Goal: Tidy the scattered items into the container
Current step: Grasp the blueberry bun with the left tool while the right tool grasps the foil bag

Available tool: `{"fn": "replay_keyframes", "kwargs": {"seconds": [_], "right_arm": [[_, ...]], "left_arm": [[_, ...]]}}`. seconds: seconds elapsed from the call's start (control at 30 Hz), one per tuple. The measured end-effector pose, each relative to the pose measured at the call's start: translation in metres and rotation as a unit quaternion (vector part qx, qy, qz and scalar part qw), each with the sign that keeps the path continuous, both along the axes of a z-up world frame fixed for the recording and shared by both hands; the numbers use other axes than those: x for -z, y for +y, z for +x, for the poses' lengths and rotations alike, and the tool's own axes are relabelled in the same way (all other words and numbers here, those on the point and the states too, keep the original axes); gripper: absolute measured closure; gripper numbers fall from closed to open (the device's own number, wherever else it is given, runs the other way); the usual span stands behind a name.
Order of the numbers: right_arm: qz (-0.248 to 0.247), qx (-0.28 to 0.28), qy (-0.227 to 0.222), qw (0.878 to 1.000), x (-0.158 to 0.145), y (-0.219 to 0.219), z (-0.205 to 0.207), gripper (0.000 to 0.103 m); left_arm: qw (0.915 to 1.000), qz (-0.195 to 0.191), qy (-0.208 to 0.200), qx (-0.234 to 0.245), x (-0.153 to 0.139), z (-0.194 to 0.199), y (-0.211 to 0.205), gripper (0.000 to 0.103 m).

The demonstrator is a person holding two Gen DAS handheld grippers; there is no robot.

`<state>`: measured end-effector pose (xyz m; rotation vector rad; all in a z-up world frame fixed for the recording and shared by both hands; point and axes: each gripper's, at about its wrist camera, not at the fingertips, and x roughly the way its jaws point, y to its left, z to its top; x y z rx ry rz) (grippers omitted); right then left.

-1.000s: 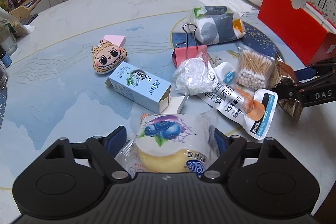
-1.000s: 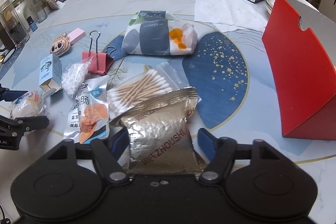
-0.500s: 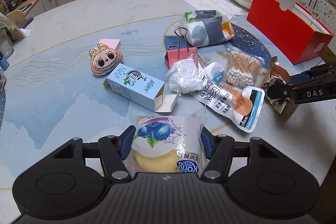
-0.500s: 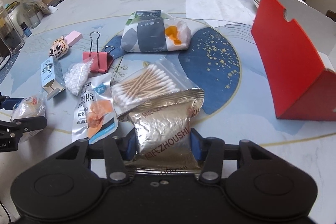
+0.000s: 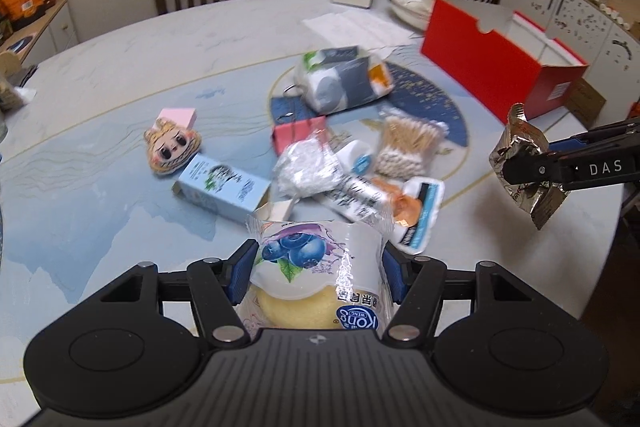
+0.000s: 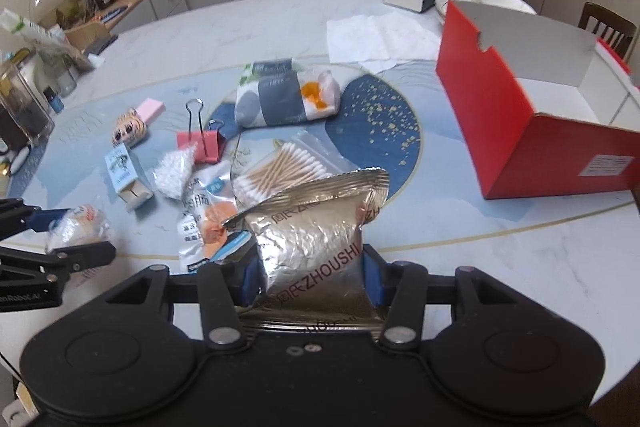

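The left gripper [image 5: 318,277] is closed on a blueberry cake packet [image 5: 316,279], its blue pads pressing both sides of the wrapper. The right gripper [image 6: 308,275] is clamped on a silver foil snack bag [image 6: 316,239], which stands up between its jaws; in the left wrist view the bag [image 5: 524,163] hangs clear above the table [image 5: 120,67].

Beyond the grippers, the loose items lie in a cluster at the middle of the table: a sausage pouch [image 6: 204,211], a bag of cotton swabs [image 6: 280,171], a white mesh bundle [image 6: 172,173], a light blue carton [image 6: 124,175], a pink binder clip [image 6: 202,145], a small plush head [image 6: 128,129] touching a pink eraser [image 6: 151,108], and farther off a tissue pack [image 6: 286,99].

The red box [image 6: 532,115] stands open to the right, well apart from the cluster.
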<state>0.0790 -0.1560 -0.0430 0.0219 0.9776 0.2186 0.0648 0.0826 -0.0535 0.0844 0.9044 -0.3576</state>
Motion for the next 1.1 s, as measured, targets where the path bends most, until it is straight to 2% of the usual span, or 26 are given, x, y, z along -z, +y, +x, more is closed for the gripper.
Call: {"fn": "replay_keyframes", "kwargs": {"seconds": [0.23, 0.47, 0.83, 1.1], "right_arm": [[0.007, -0.006, -0.014, 1.000, -0.031, -0.012, -0.010, 0.054], [0.017, -0.018, -0.019, 1.000, -0.054, -0.044, -0.002, 0.054], [0.030, -0.063, -0.027, 0.997, -0.072, -0.124, 0.050, 0.054], [0.034, -0.059, -0.037, 0.997, -0.080, -0.187, 0.085, 0.054]], "left_arm": [[0.9997, -0.012, -0.015, 0.018, -0.024, -0.004, -0.021, 0.041], [0.9992, -0.015, -0.029, 0.023, -0.043, 0.004, -0.061, 0.041], [0.9987, -0.013, -0.049, 0.005, -0.064, 0.045, -0.159, 0.041], [0.9977, -0.012, -0.061, 0.026, -0.076, 0.081, -0.229, 0.041]]}}
